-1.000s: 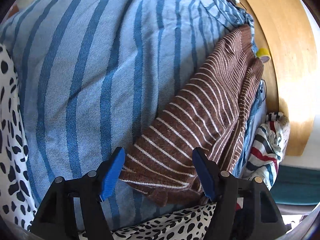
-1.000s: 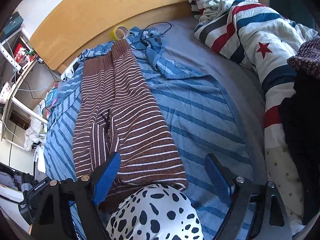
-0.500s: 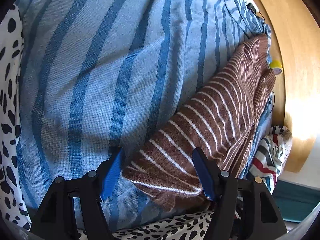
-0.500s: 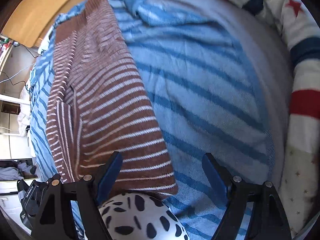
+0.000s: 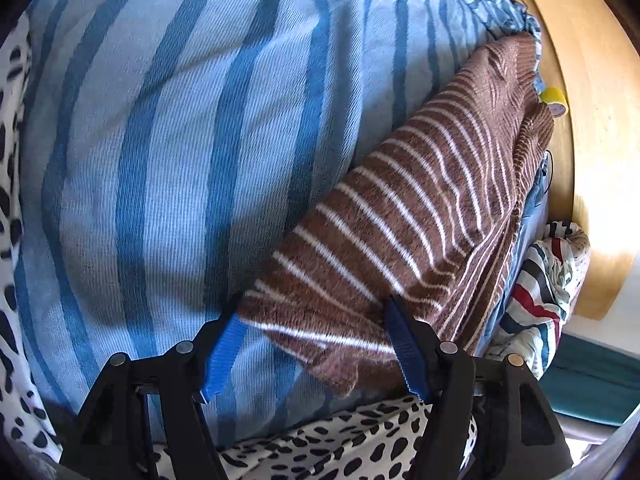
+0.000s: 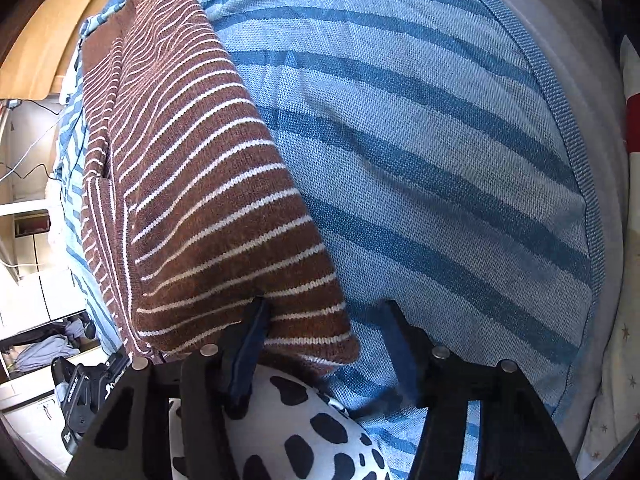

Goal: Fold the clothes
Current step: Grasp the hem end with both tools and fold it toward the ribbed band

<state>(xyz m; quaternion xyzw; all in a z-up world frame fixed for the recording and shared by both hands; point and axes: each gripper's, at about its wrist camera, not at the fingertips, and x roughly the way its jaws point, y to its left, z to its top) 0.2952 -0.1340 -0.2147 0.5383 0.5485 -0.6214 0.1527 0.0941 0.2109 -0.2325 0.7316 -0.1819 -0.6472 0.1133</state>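
Nearest in both views, at 6 o'clock, lies white fabric with black spots [image 6: 296, 432]. The left gripper [image 5: 310, 320] stands wide apart around the near corner of the brown white-striped knit garment [image 5: 400, 216], pads not pressing. The right gripper [image 6: 324, 320] is closing around the garment's other near corner [image 6: 208, 216]. Underneath spreads a blue striped blanket [image 6: 440, 160]. A yellow tape roll [image 5: 554, 98] sits at 2 o'clock by the wooden headboard [image 5: 600, 120].

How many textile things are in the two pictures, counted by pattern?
Brown striped garment: 1
Blue striped blanket: 1
Black-spotted white fabric: 1
Red, white and navy bedding: 1
Total: 4
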